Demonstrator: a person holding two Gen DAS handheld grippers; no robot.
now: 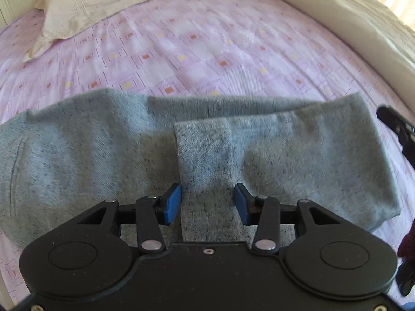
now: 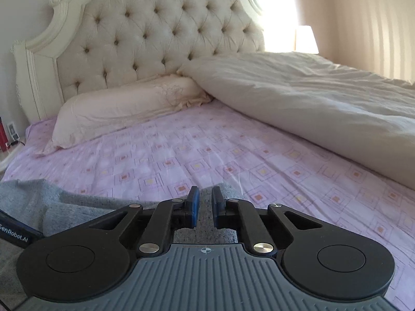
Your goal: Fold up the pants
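Grey pants lie across the pink patterned bed sheet, folded into a long band. My left gripper is open, its blue pads either side of a raised strip of the grey fabric, above the pants' near edge. My right gripper has its blue pads close together with a narrow gap, over a corner of the pants; fabric shows between the pads, but whether it is pinched is unclear. The right gripper's black body shows at the right edge of the left wrist view.
A cream pillow lies at the head of the bed by the tufted headboard. A cream duvet is bunched along the right side. A lamp stands behind it.
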